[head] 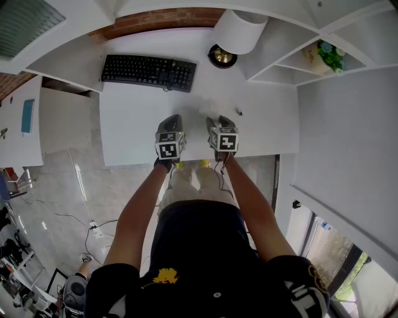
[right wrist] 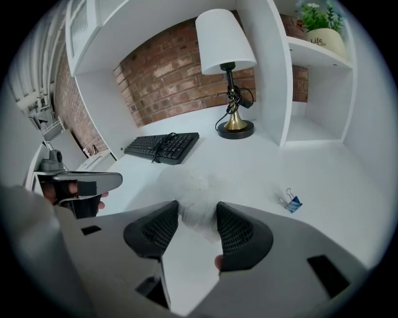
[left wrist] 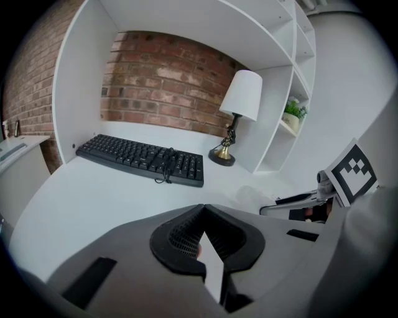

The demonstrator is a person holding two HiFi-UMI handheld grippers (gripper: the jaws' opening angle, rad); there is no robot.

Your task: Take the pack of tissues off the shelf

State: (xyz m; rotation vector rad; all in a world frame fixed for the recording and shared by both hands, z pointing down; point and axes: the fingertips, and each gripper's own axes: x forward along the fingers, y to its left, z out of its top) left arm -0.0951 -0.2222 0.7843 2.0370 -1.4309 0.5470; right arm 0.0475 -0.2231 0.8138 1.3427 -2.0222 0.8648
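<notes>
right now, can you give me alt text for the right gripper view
The right gripper holds a soft white pack of tissues between its jaws over a white desk. Around it are a black keyboard, a white lamp, a small binder clip and a brick wall.

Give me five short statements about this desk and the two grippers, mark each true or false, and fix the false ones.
1. The black keyboard lies on the white desk. True.
2. The green potted plant stands on the desk. False: it stands on a white shelf at the right.
3. The left gripper has its jaws wide apart. False: the tips meet, with nothing between them.
4. The soft white pack of tissues sits between the jaws of the right gripper. True.
5. The blue binder clip lies on the keyboard. False: it lies on bare desk, far from the keyboard.
</notes>
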